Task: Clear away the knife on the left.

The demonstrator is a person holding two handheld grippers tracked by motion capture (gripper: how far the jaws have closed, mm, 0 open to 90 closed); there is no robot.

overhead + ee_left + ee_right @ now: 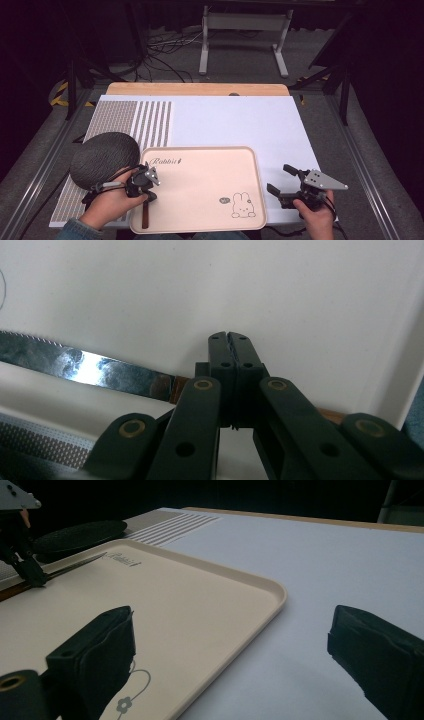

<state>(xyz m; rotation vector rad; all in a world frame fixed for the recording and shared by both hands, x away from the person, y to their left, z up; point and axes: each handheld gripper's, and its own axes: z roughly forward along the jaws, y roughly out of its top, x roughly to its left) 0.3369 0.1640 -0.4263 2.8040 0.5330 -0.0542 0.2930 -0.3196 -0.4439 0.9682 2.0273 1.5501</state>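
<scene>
A cream tray (210, 175) with a rabbit print lies at the table's front. A knife lies along the tray's left side: brown handle (145, 216) toward the front, serrated blade (85, 365) pointing away. My left gripper (148, 192) points down over the spot where blade meets handle. Its jaws are pressed together with nothing between them, and the tips (231, 340) reach just past the knife. Whether they touch the knife is unclear. My right gripper (281, 179) hovers open over the white table to the right of the tray (270, 587), its fingers (100, 645) wide apart and empty.
A dark grey round woven pad (105, 157) sits left of the tray, overlapping a dotted and striped mat (150, 122). The white table top (235, 120) stretches behind the tray. Beyond the table are a metal stand (245, 30) and cables on the floor.
</scene>
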